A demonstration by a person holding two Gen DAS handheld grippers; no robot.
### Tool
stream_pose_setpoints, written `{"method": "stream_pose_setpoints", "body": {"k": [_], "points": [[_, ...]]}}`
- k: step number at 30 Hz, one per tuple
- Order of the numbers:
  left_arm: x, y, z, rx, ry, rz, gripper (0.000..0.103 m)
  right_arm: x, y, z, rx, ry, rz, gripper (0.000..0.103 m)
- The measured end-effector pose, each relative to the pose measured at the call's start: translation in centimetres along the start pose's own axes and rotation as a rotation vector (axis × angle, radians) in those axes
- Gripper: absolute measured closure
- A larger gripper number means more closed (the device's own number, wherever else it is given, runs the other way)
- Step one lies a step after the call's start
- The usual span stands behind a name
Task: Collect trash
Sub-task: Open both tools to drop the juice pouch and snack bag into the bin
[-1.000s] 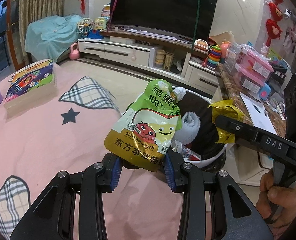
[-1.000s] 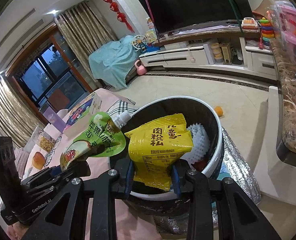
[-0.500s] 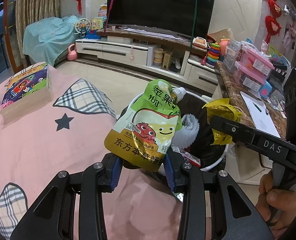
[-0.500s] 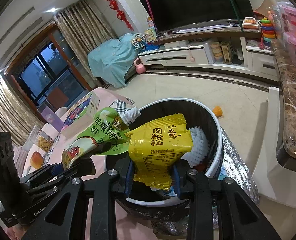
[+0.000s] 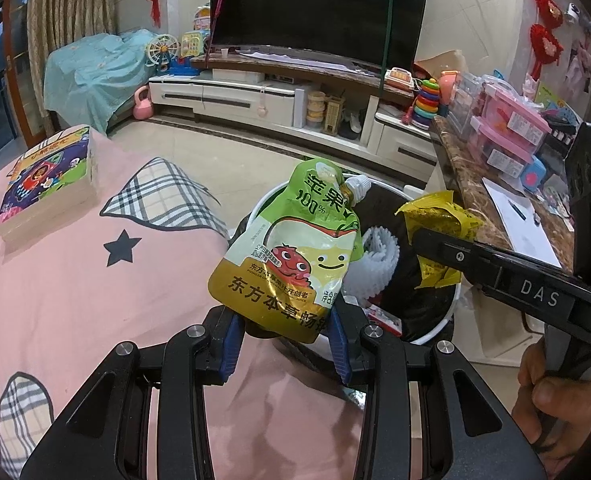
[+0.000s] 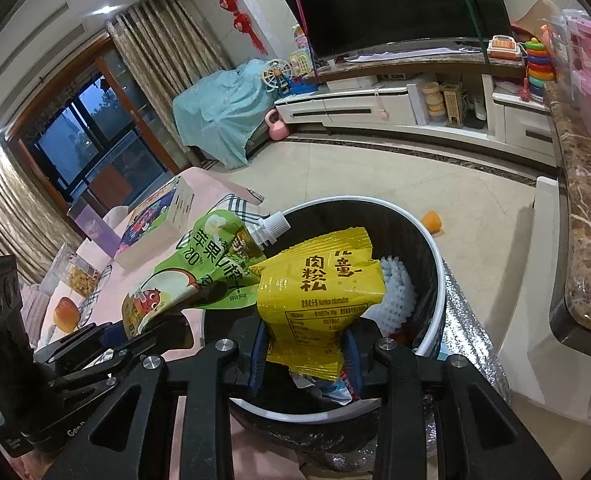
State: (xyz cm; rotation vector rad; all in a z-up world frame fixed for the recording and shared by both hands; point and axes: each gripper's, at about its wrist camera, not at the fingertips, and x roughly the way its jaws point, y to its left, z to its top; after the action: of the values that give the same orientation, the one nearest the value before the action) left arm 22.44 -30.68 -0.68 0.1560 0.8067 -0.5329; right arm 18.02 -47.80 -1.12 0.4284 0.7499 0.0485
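Observation:
My left gripper (image 5: pixel 285 342) is shut on a green and gold juice pouch (image 5: pixel 295 256) with a white spout, held upright at the near rim of the trash bin (image 5: pixel 435 332). My right gripper (image 6: pixel 305 354) is shut on a yellow snack wrapper (image 6: pixel 319 292), held over the bin (image 6: pixel 435 252). The bin is black inside with a white rim and holds a white foam net (image 6: pixel 395 292) and other scraps. The pouch also shows in the right wrist view (image 6: pixel 199 276), and the wrapper in the left wrist view (image 5: pixel 435 220).
The pink tablecloth (image 5: pixel 75 280) lies left of the bin with a picture book box (image 5: pixel 47 176) on it. A marble counter (image 5: pixel 479 200) with pink boxes stands on the right. A TV stand (image 5: pixel 275 96) lines the far wall. An orange cup (image 6: pixel 431 222) lies on the floor.
Both grippers have moved forward, closer over the bin, each still holding its item. The pouch now overlaps the bin's rim more.

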Motion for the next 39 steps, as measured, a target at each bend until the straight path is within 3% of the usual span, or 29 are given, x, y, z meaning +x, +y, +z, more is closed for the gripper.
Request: {"method": "stream_pose_setpoints", "body": {"k": [24, 27, 30, 39], "points": [[1.2, -0.7, 0.8, 0.018, 0.033, -0.013, 0.069, 1.7, -0.6, 0.8, -0.018, 0.063, -0.036, 0.068], [0.9, -0.5, 0.8, 0.01, 0.027, -0.01, 0.069, 1.8, -0.5, 0.8, -0.017, 0.076, -0.04, 0.065], [0.2, 0.2, 0.8, -0.01, 0.021, -0.015, 0.064, 1.6, -0.6, 0.8, -0.016, 0.073, -0.046, 0.051], [-2.7, 1.9, -0.8, -0.058, -0.022, -0.013, 0.056, -0.3, 0.2, 0.1, 0.002, 0.034, -0.033, 0.046]]}}
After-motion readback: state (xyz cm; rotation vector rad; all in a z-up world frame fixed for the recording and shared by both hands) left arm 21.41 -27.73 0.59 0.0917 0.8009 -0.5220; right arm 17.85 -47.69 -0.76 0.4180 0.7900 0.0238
